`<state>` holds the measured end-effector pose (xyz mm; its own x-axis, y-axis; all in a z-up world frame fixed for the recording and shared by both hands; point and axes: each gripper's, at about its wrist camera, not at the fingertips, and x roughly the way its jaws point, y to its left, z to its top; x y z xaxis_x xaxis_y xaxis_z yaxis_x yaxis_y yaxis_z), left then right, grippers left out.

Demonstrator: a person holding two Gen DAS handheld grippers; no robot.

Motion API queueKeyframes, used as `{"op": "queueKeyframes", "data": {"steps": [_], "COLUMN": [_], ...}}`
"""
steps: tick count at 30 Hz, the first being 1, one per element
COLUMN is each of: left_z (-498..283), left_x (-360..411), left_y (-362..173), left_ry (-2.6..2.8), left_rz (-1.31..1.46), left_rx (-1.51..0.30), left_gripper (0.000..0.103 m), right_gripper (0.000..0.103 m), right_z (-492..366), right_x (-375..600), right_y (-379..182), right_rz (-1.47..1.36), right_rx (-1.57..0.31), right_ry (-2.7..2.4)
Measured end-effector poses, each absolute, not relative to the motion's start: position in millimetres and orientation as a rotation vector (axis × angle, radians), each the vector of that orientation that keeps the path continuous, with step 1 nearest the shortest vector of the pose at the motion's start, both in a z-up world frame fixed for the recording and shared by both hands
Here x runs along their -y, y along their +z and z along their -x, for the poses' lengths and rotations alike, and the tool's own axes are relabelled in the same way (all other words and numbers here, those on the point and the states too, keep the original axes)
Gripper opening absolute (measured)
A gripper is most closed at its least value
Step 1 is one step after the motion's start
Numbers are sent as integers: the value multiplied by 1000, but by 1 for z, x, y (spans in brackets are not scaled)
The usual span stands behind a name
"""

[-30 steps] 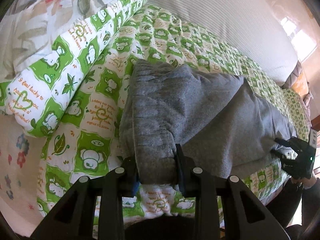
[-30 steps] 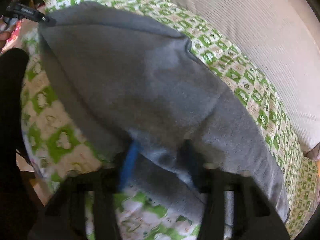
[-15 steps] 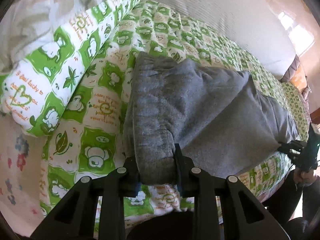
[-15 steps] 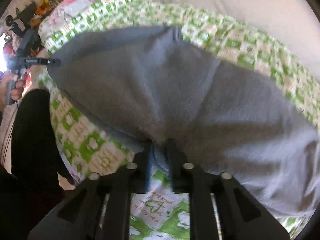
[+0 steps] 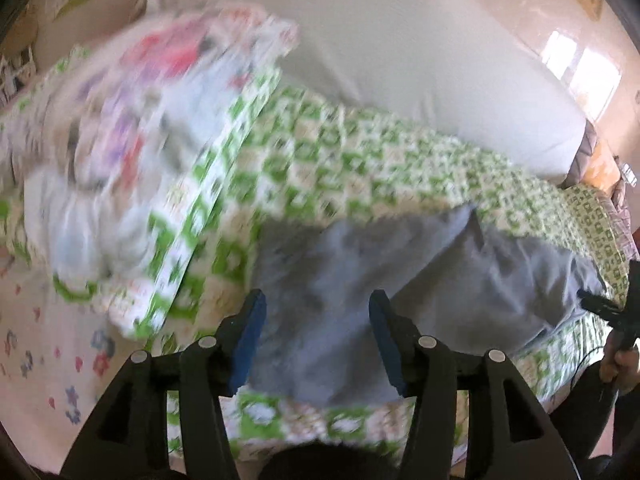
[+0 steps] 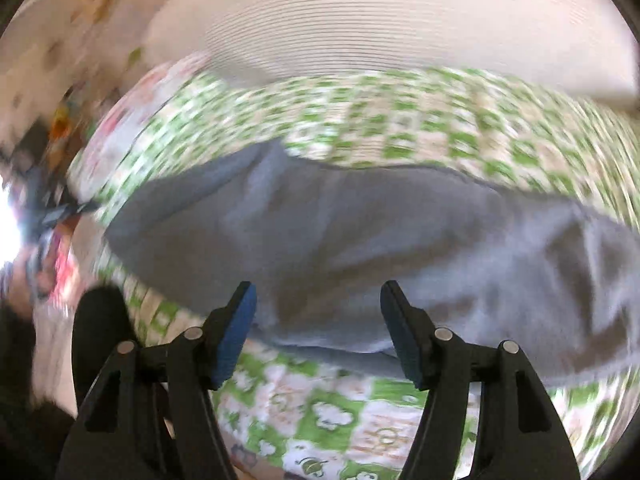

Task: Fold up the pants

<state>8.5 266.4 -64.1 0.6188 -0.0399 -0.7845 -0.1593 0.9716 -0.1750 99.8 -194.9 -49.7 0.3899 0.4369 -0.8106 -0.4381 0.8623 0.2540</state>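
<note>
Grey pants (image 5: 400, 272) lie folded along the green-and-white patterned bedsheet (image 5: 360, 160). My left gripper (image 5: 316, 320) hovers above their waistband end, jaws opening, the blue pads apart and off the cloth. In the right wrist view the same grey pants (image 6: 360, 232) stretch across the sheet (image 6: 340, 412). My right gripper (image 6: 318, 312) hangs above their near edge, jaws opening, nothing pressed between the pads. The right gripper also shows at the far right (image 5: 608, 308) of the left wrist view, held by a hand. Both views are motion-blurred.
A rolled floral and green quilt (image 5: 160, 152) lies left of the pants. A white striped pillow or mattress (image 6: 380, 24) lines the far side of the bed. The person's dark-clothed leg (image 6: 100, 340) stands at the bed's near edge.
Both grippers have let go of the grey pants and lifted away from them, their jaws spreading. The pants have dropped flat onto the sheet. The right gripper has also rolled.
</note>
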Motion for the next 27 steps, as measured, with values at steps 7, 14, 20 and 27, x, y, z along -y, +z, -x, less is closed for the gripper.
{"op": "queueKeyframes", "data": {"steps": [7,14,20,27], "left_z": [-44,-86,-82,-105], "left_x": [-170,-34,-15,9], "left_y": [-70,-138,-186,-130], "left_ry": [-254,-485,-525,-585], "left_rz": [274,155,101,55], "left_rx": [-935,-1080,-1232,-1182], "left_gripper": [60,60,60,61], "right_gripper": [38,38,22,26], "right_z": [-110,-123,-125,-100], "right_x": [220,257,323,371], "right_y": [-65,-72,-90,-45], "right_rz": [-82,-117,-260,-364], "right_rx": [-1051,-1067,-1162,-1000], "right_ry": [411,263,117,39]}}
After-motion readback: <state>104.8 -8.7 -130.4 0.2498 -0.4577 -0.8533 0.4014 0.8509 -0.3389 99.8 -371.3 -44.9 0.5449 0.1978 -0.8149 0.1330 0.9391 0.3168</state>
